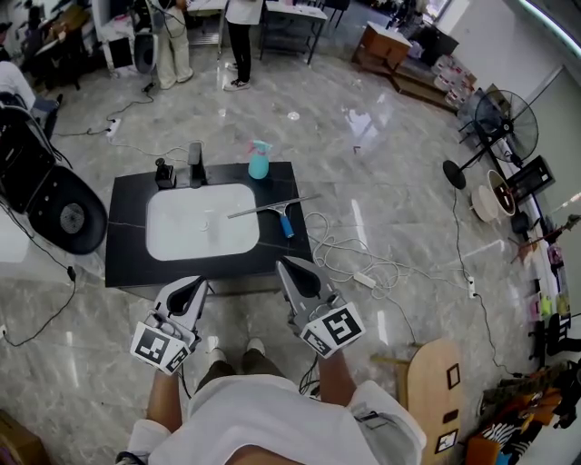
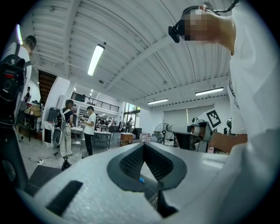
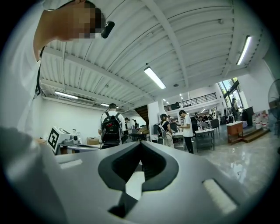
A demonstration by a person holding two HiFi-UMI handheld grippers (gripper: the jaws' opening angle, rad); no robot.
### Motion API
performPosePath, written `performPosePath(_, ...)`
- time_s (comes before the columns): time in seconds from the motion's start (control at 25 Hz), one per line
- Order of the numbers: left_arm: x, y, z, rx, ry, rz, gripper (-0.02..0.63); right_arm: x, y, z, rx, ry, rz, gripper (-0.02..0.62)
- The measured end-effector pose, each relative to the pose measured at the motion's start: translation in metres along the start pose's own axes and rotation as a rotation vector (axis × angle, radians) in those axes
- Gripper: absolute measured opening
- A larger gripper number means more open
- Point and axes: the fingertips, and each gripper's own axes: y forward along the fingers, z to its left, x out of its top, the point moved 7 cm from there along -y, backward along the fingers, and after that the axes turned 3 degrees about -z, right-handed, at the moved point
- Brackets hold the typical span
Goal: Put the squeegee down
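Squeegee (image 1: 275, 211) lies free on the sink counter (image 1: 127, 238), its blue handle pointing toward the nearer right gripper (image 1: 284, 266); that and the left gripper (image 1: 200, 284) are both closed, holding nothing.

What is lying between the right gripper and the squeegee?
Only a bare strip of the counter, as the head view shows, separates the right gripper from the squeegee.

Workshop hall — workbenches (image 1: 292, 16), floor cables (image 1: 349, 254)
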Motion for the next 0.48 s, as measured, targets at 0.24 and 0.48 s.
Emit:
performPosePath(0.24,-0.003,-0.0012,-0.0001,0.003,-0.002,0.0,0.005,-0.0045,0.0009,0.0002,0.004,-0.004,0.013,-0.008)
performPosePath(0.48,-0.004,-0.0028,-0.0027,0.007,-0.002,0.002,0.005,-0.0055,0.0019,0.005,0.028,-0.017,0.023,-0.008)
